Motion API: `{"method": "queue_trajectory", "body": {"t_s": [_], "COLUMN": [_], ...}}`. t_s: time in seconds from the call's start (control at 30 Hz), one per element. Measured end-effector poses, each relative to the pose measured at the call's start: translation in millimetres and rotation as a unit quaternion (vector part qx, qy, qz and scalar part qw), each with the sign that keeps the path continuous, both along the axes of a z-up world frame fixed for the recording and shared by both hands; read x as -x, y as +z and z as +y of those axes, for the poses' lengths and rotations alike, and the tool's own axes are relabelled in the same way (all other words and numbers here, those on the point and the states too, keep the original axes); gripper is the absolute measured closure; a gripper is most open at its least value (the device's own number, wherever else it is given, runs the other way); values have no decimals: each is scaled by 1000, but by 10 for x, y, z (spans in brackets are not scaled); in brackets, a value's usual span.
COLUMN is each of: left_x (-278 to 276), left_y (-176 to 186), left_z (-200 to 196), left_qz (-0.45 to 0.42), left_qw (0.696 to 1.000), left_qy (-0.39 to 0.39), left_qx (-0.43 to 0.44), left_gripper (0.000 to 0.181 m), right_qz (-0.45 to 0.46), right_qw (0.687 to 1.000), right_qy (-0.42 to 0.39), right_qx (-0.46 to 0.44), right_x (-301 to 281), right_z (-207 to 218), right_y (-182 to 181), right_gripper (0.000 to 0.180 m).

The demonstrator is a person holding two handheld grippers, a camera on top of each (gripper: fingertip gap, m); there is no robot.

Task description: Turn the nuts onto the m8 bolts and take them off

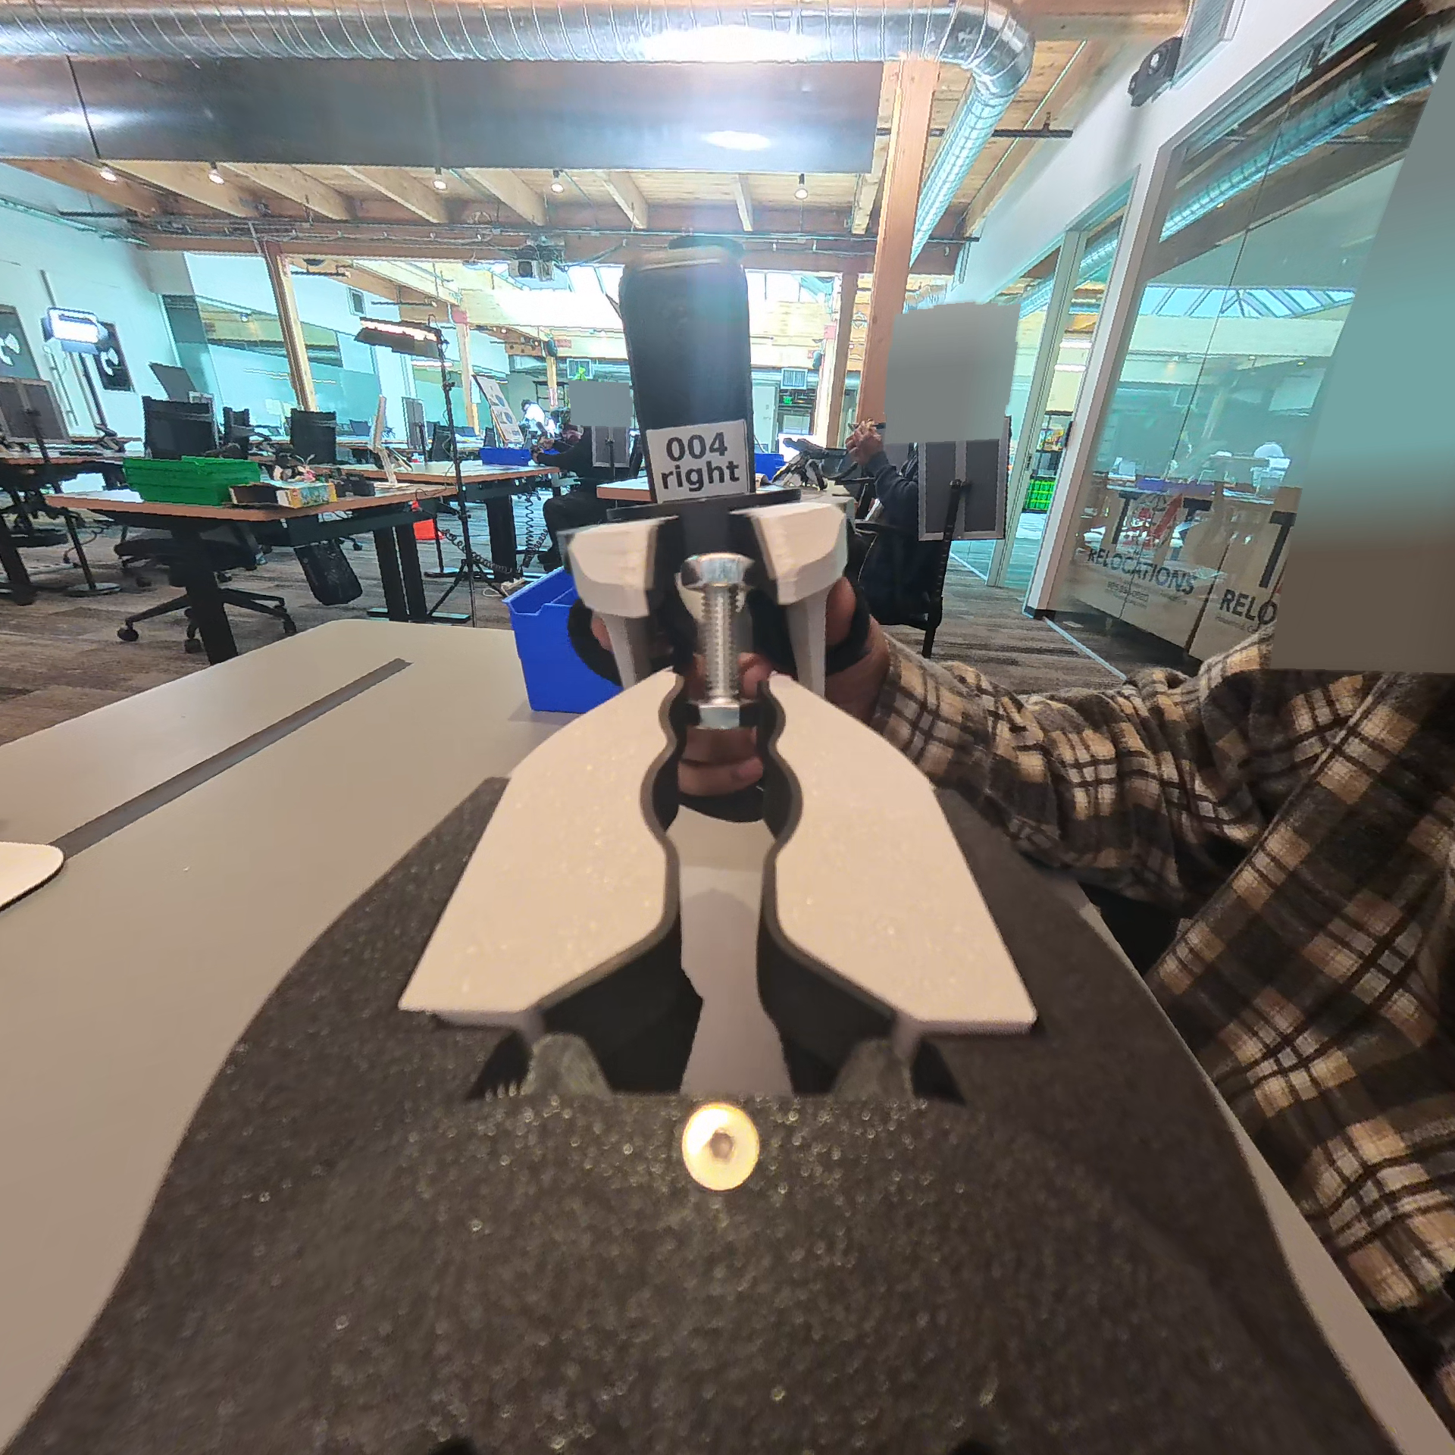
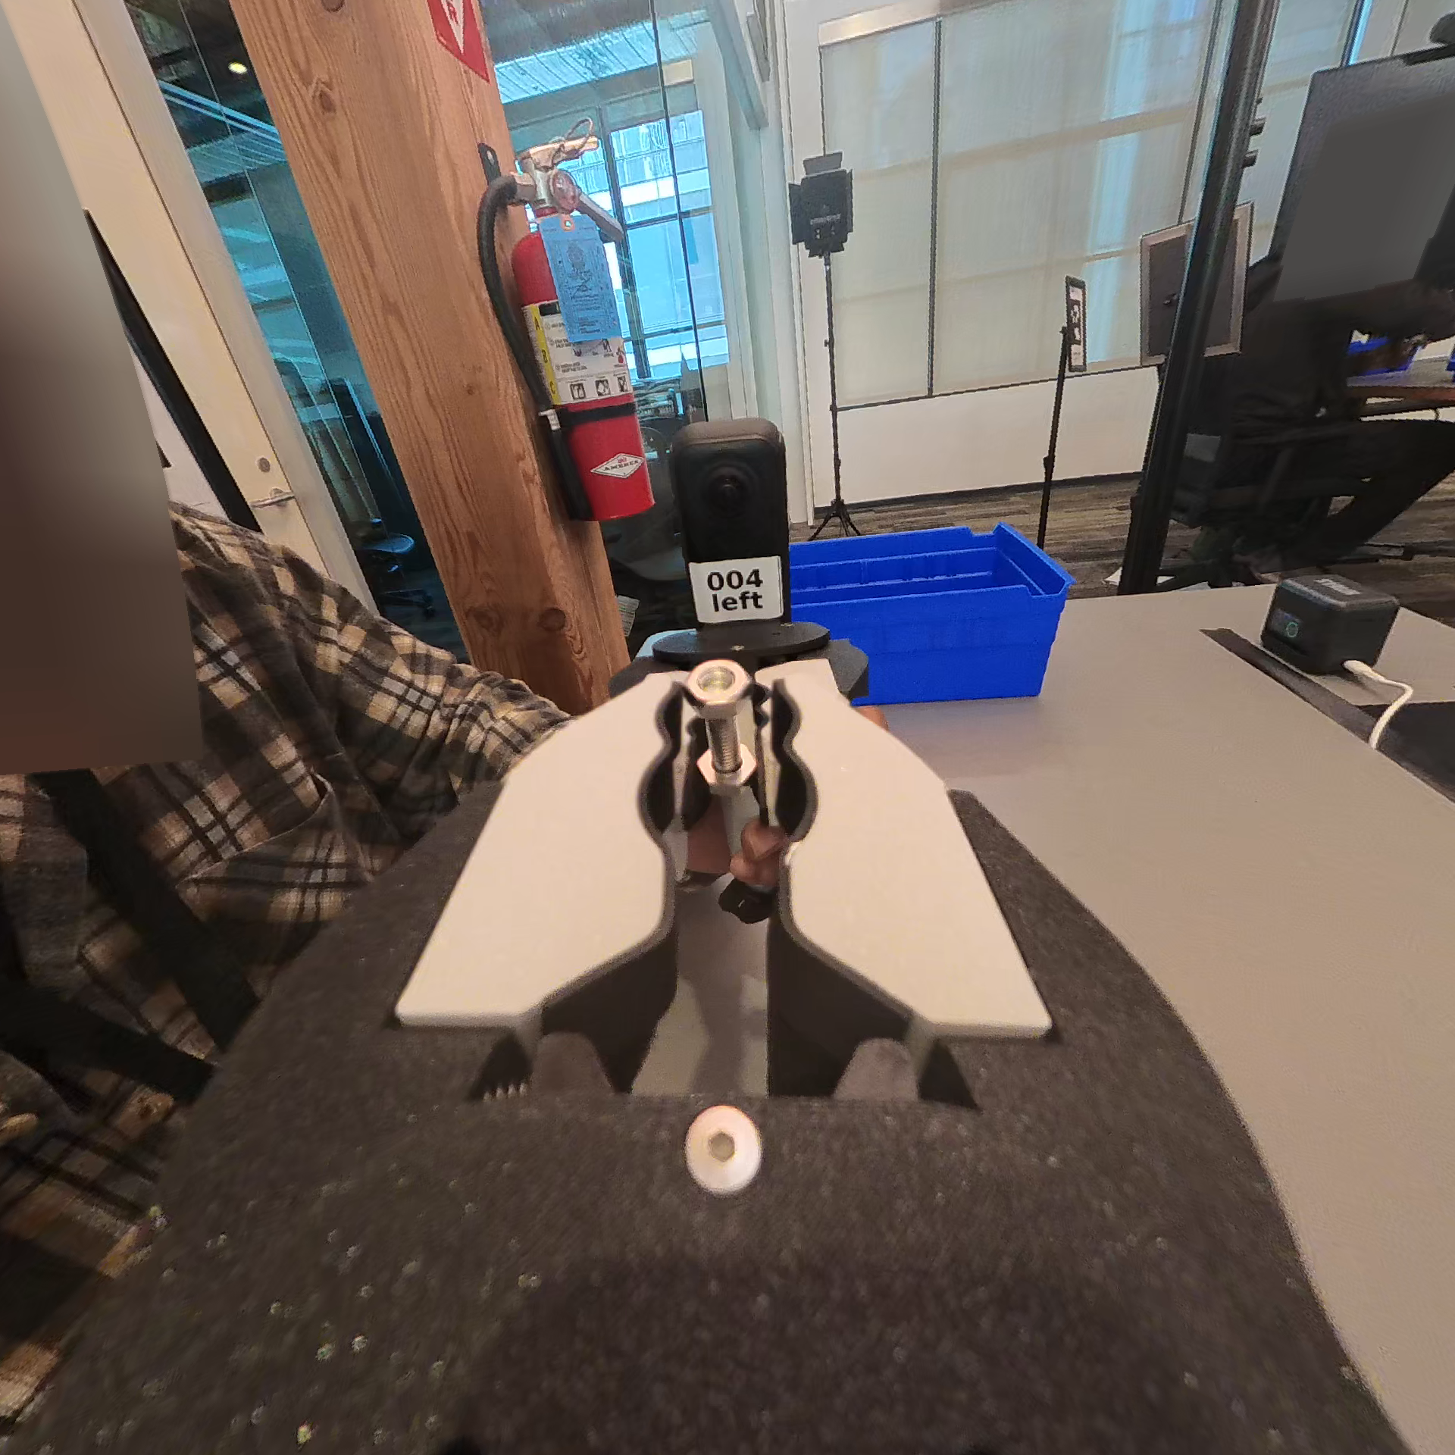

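A silver M8 bolt (image 1: pixel 715 630) hangs in the air between my two grippers above the grey table (image 1: pixel 236 787). My left gripper (image 1: pixel 718 712) is shut on the hex nut (image 1: pixel 718 715), which sits on the lower end of the thread. My right gripper (image 1: pixel 712 575) faces it and grips the bolt's head (image 1: pixel 712 571). In the right wrist view my right gripper (image 2: pixel 718 689) is shut on the bolt head (image 2: pixel 716 683). The thread runs down to the nut (image 2: pixel 724 775), where the left gripper (image 2: pixel 744 795) holds it.
A blue bin (image 2: pixel 921 622) stands on the table behind the grippers and also shows in the left wrist view (image 1: pixel 551 646). A black device (image 2: pixel 1327 622) with a white cable sits at the far right. A plaid sleeve (image 1: pixel 1181 787) is close by. A fire extinguisher (image 2: pixel 583 378) hangs on a wooden post. Both grippers' tips are close together, under 4 cm apart.
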State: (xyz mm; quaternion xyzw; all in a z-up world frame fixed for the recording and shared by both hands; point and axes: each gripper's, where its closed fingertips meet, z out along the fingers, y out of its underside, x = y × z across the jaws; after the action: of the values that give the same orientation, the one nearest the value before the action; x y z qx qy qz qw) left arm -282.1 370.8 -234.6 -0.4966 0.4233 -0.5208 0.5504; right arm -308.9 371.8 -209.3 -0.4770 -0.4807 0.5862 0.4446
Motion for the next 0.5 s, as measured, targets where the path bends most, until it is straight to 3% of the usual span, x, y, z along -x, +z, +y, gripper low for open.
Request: {"method": "queue_trajectory", "body": {"t_s": [0.5], "left_x": [28], "left_y": [31], "left_z": [9], "left_qz": [-8], "left_qw": [1000], "left_qy": [4], "left_qx": [-2], "left_gripper": [165], "right_qz": [4], "right_qw": [1000], "right_qy": [-11], "right_qx": [7], "right_x": [-54], "right_z": [68], "right_y": [7], "right_gripper": [158]}}
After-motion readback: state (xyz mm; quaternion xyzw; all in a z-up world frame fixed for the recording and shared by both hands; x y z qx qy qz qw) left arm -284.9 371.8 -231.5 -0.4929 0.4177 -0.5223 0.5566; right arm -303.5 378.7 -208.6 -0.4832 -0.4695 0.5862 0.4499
